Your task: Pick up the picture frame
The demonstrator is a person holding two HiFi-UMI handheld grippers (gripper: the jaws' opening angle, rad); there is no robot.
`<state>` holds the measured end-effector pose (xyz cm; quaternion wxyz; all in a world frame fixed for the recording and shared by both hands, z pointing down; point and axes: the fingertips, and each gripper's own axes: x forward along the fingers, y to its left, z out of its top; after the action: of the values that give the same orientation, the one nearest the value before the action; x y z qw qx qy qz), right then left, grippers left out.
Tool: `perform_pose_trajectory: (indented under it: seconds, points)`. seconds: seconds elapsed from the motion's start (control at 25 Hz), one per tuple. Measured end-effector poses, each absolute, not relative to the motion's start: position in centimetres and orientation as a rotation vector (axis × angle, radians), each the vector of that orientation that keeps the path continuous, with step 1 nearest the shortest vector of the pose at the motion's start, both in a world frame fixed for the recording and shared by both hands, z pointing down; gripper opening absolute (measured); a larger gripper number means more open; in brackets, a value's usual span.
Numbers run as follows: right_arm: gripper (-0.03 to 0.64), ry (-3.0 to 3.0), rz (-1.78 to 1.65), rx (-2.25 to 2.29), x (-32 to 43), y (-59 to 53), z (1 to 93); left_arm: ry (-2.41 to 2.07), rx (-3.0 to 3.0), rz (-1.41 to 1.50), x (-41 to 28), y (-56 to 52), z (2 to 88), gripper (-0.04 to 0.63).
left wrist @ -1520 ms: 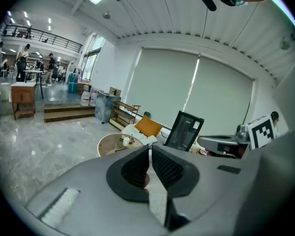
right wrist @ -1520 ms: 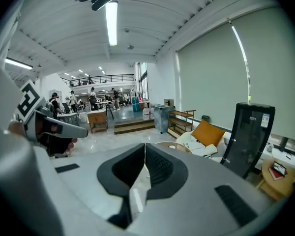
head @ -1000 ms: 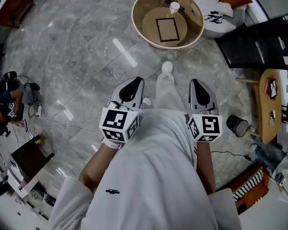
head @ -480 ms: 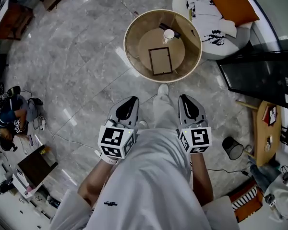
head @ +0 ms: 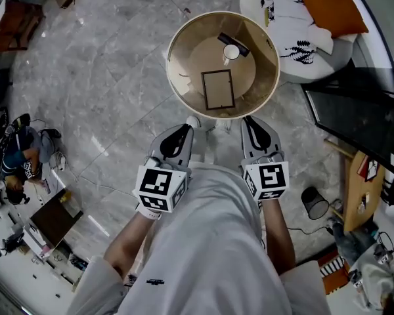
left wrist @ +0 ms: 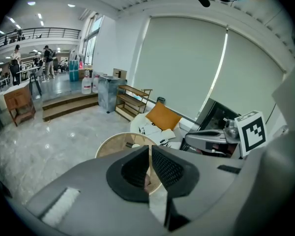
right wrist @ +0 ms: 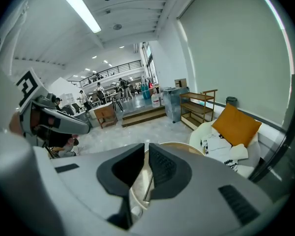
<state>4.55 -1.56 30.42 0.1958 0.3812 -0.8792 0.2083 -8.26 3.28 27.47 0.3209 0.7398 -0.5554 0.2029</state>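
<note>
Marble floor [head: 105,71] surrounds a round wooden table [head: 179,77] (picture frame [head: 218,90] lying flat on it); just near of it, left gripper [head: 182,131] and right gripper [head: 251,122] hang, jaws pressed together, empty.

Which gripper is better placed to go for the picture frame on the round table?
Right, narrowly. The right gripper has its tip at the round table's rim, slightly nearer the flat-lying picture frame; the left gripper sits a little farther back. Both are shut and empty.
</note>
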Motion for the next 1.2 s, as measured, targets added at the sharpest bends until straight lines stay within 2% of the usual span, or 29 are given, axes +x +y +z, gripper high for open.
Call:
perform_pose_trajectory:
  seconds: [0.48,1.2]
  points:
    - [0.006,-2.374,0.653,1.083,2.4,-5.3,35.9,-1.390,1.946,0.538,-9.7,-2.4,31.1,0.020]
    - [0.006,-2.241,0.755,1.069,3.3,-3.8,55.8,-1.325,1.863,0.598,-8.7,-0.7,51.4,0.020]
